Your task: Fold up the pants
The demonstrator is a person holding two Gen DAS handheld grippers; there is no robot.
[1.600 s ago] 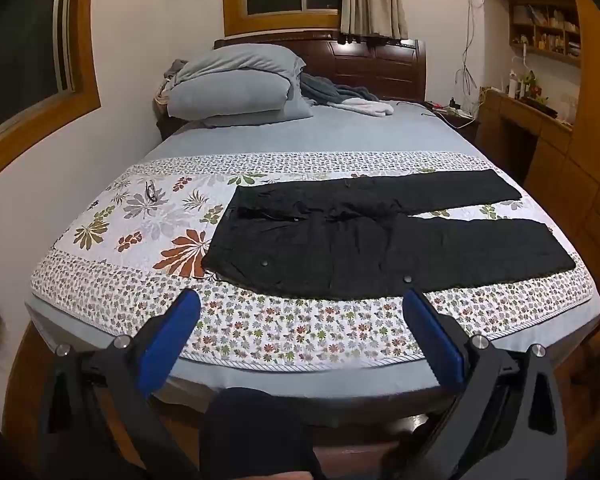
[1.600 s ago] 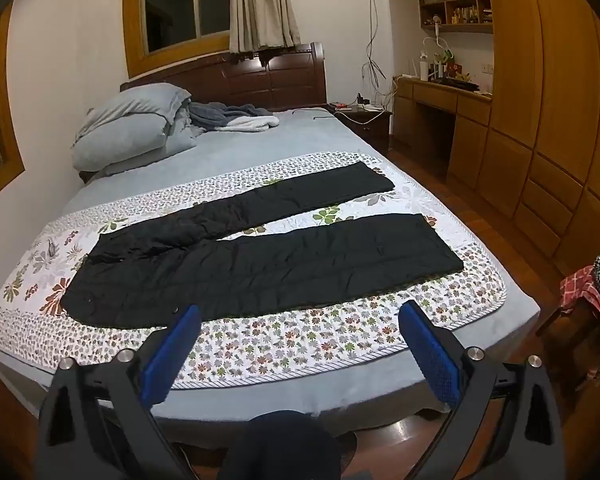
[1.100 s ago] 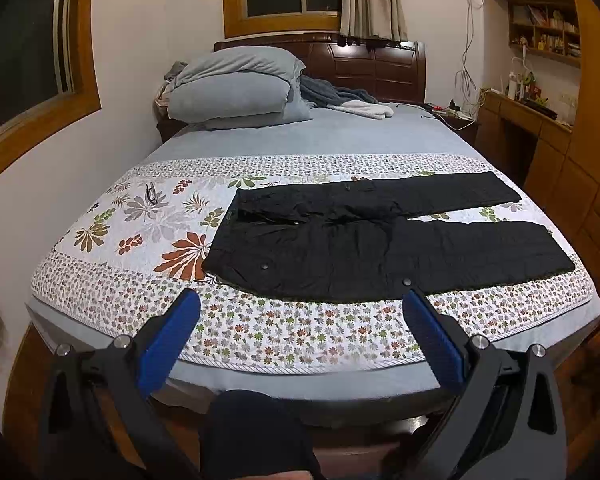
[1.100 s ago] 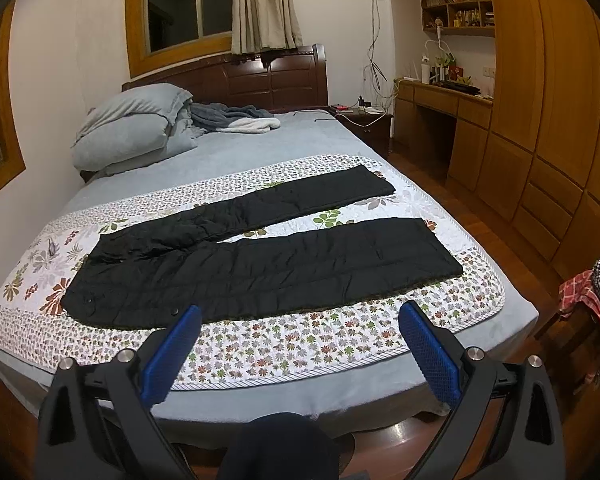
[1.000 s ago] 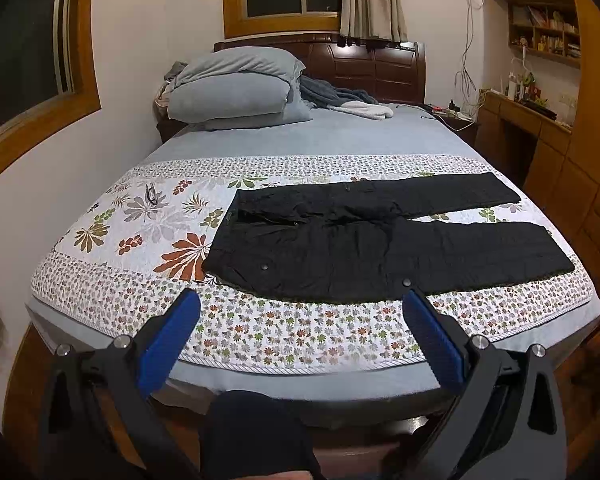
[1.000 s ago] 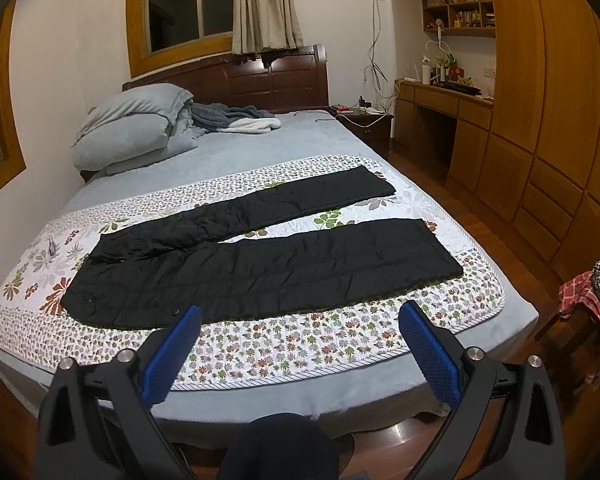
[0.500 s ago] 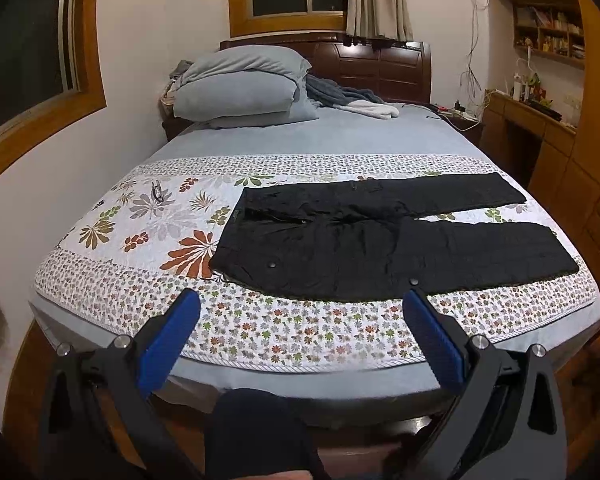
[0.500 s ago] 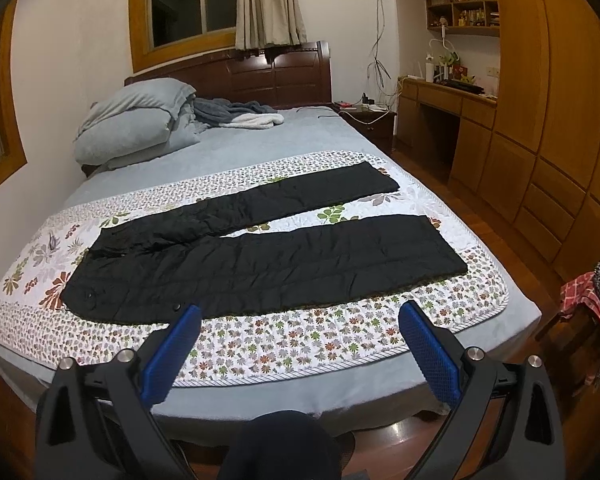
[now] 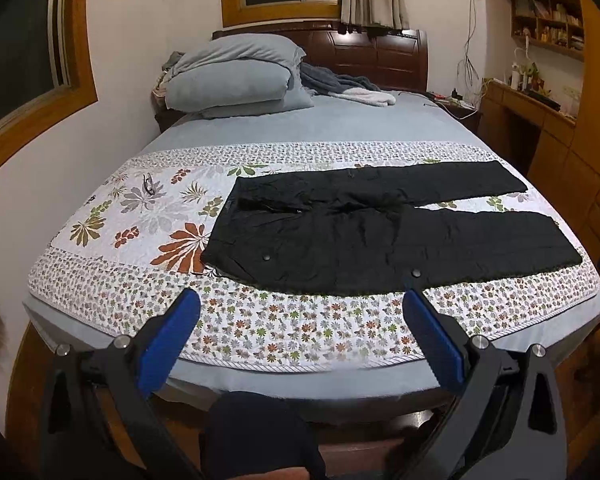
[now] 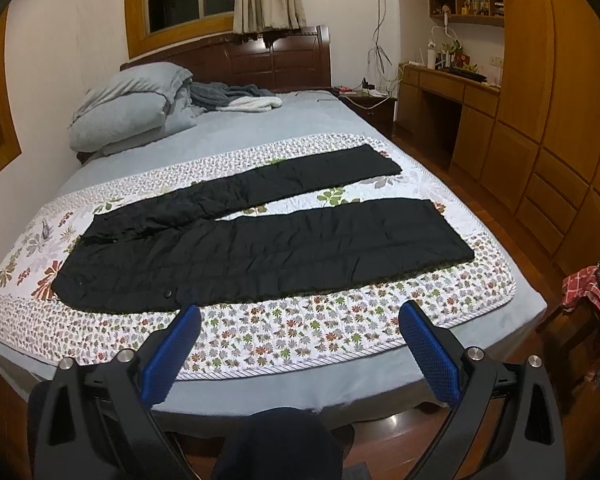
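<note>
Lying flat and unfolded across a floral quilt (image 9: 148,216) on the bed, black pants (image 9: 360,236) point their waist left and legs right. The left gripper (image 9: 300,312) and right gripper (image 10: 298,320) hover at the near edge, jaws wide apart and empty.

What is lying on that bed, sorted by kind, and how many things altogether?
Black pants: 1
Floral quilt: 1
Grey pillows or folded bedding, stacked: 2
Crumpled grey and white blanket: 1
Pair of glasses: 1
Total: 6
</note>
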